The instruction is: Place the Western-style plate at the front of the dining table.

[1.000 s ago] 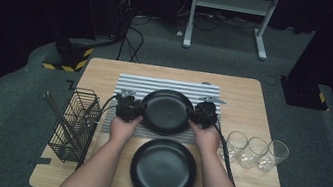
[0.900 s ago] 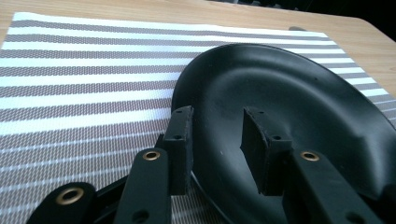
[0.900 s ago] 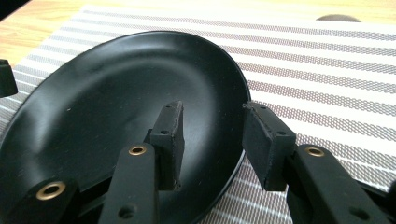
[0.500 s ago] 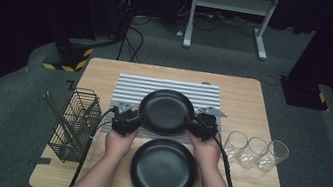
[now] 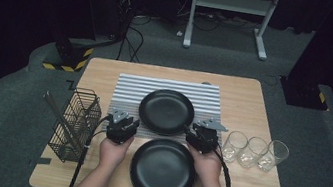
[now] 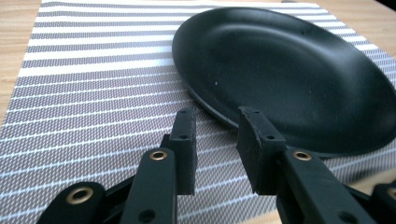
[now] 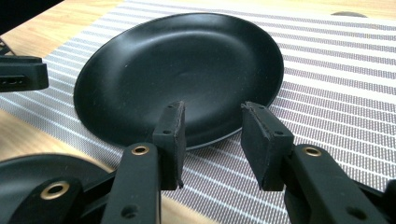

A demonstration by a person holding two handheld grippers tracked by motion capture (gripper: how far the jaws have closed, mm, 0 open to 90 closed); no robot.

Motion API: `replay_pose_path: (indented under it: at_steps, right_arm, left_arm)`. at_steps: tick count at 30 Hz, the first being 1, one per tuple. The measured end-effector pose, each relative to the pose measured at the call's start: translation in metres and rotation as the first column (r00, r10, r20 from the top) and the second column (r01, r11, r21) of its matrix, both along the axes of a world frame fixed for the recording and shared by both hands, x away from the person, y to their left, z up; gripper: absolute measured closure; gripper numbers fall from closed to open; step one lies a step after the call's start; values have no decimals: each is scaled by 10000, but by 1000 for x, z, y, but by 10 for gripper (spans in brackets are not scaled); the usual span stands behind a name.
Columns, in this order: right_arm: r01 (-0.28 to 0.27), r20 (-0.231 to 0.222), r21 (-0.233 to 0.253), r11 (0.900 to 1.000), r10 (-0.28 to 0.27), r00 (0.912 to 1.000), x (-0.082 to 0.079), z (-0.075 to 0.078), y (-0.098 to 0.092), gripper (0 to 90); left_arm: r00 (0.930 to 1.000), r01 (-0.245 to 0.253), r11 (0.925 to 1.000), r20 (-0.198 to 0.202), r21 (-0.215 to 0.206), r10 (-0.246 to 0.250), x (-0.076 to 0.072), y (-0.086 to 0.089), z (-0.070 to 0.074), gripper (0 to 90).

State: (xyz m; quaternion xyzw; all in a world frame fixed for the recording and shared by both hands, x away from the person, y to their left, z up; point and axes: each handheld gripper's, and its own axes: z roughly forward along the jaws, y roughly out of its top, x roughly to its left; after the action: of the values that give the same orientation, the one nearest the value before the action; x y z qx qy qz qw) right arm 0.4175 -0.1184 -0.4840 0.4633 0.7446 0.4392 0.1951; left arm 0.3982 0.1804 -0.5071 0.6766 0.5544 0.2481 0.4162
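Note:
A black plate [image 5: 166,111] lies flat on the grey striped mat [image 5: 130,87] in the middle of the table. My left gripper [image 5: 128,123] sits just off the plate's near-left rim, and my right gripper [image 5: 196,132] just off its near-right rim. Both are open and hold nothing. In the left gripper view the open left gripper [image 6: 215,116] points at the rim of the plate [image 6: 289,70], a small gap short of it. In the right gripper view the open right gripper [image 7: 212,109] stands just before the plate [image 7: 182,70]. A second black plate [image 5: 163,170] lies on bare wood between the person's hands.
A black wire basket [image 5: 73,124] with long utensils stands at the table's left edge. Three clear glasses [image 5: 254,152] line up at the right, close to the right gripper. The wooden table [image 5: 254,102] has bare room at the back.
Both grippers have drawn back from the far plate's sides toward the person. The plate stays on the mat.

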Motion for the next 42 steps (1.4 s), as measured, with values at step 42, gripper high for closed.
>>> replay_pose_path:
  at_steps: [42]
  right_arm:
    - [-48, 456, -877, 9961, 88, 9989, -92, -19, -53, 563]
  left_arm:
    - [9899, 1245, 9872, 555, 992, -1304, -85, 22, -17, 600]
